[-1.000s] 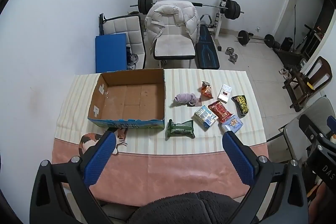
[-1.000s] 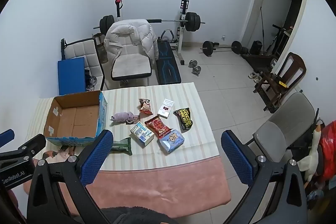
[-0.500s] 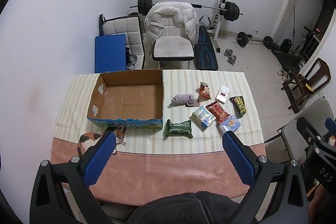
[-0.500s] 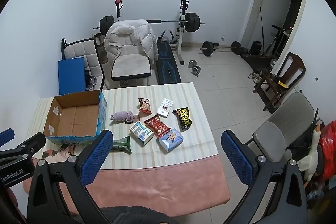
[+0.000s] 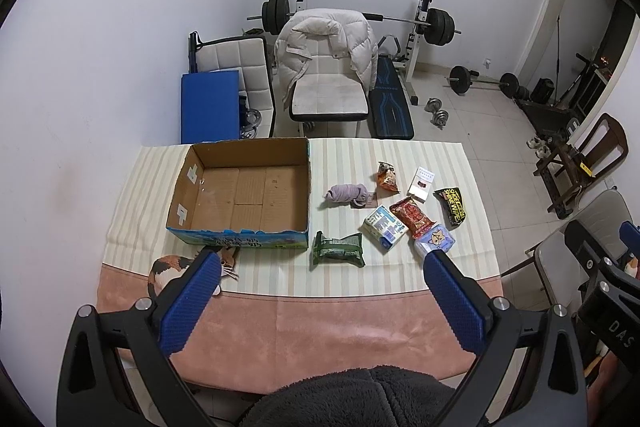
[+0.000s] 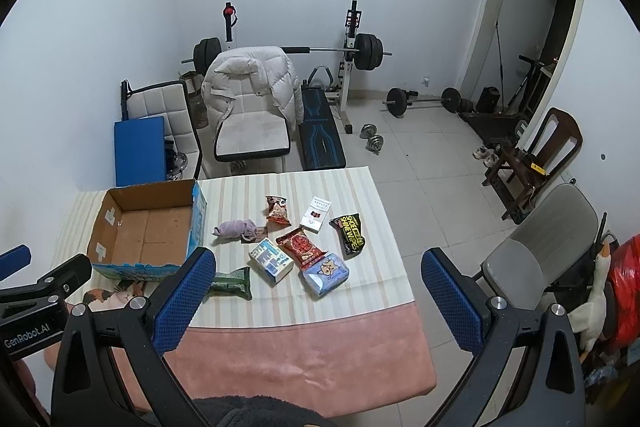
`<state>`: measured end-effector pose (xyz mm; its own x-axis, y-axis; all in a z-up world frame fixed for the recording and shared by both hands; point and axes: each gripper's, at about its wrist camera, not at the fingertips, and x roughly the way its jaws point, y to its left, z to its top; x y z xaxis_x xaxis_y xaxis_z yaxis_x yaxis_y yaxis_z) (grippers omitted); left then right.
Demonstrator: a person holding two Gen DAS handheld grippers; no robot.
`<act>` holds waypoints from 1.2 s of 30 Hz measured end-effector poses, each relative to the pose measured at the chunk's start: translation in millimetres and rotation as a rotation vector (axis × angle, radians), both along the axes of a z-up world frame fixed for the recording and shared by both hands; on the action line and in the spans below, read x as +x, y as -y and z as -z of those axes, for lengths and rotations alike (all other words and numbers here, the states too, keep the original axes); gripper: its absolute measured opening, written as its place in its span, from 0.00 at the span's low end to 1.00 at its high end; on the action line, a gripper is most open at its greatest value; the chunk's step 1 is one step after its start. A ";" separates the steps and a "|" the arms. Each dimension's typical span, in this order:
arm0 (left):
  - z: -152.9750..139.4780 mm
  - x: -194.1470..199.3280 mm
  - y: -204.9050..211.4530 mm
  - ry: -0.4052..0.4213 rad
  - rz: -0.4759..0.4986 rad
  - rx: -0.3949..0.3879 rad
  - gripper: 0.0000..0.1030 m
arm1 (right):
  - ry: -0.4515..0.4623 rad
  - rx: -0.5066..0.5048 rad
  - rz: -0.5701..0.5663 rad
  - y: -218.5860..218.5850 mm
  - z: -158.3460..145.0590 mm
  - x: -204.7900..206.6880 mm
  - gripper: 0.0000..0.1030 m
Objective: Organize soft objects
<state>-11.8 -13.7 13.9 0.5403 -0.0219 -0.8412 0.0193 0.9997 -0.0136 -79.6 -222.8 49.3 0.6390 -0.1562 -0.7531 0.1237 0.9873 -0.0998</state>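
Note:
An open cardboard box (image 5: 244, 193) (image 6: 146, 227) sits empty on the left of the striped table. To its right lie a rolled lilac sock (image 5: 347, 194) (image 6: 237, 228), a green packet (image 5: 338, 247) (image 6: 231, 282), a blue-white tissue pack (image 5: 383, 223) (image 6: 271, 257), a red snack pack (image 5: 412, 217) (image 6: 303, 245), a light blue cat-print pack (image 5: 436, 239) (image 6: 326, 270), a black wipes pack (image 5: 452, 205) (image 6: 350, 234), an orange snack bag (image 5: 387, 178) and a white carton (image 5: 422, 183). My left gripper (image 5: 320, 267) and right gripper (image 6: 318, 265) both hover open above the near table edge, holding nothing.
A cat-shaped picture (image 5: 176, 265) lies in front of the box. Beyond the table stand a white chair with a puffer jacket (image 5: 326, 67), a weight bench (image 5: 390, 99) and a barbell rack. A grey chair (image 6: 536, 247) is to the right of the table.
Both views have drifted slightly back and up from the table; the objects appear a little smaller and higher in frame. Nothing on the table moved and both grippers stayed open.

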 end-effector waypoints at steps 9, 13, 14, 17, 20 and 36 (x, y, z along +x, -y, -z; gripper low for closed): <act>-0.3 0.3 -1.1 0.002 0.005 0.003 1.00 | 0.011 -0.006 -0.001 2.6 2.3 -3.0 1.00; 1.2 0.3 -2.0 0.003 0.004 0.003 1.00 | 0.012 -0.008 -0.001 2.6 2.4 -2.7 1.00; 0.7 0.6 -2.0 0.002 0.005 0.003 1.00 | 0.012 -0.008 -0.002 2.8 2.3 -2.4 1.00; 0.2 0.3 -1.6 0.003 0.004 0.002 1.00 | 0.012 -0.010 0.001 2.4 1.9 -1.3 1.00; -0.2 1.4 -1.3 0.003 0.005 0.003 1.00 | 0.012 -0.011 0.002 1.0 4.7 0.3 1.00; -1.9 4.1 2.4 -0.004 0.008 -0.002 1.00 | 0.014 -0.008 -0.003 2.1 4.4 0.8 1.00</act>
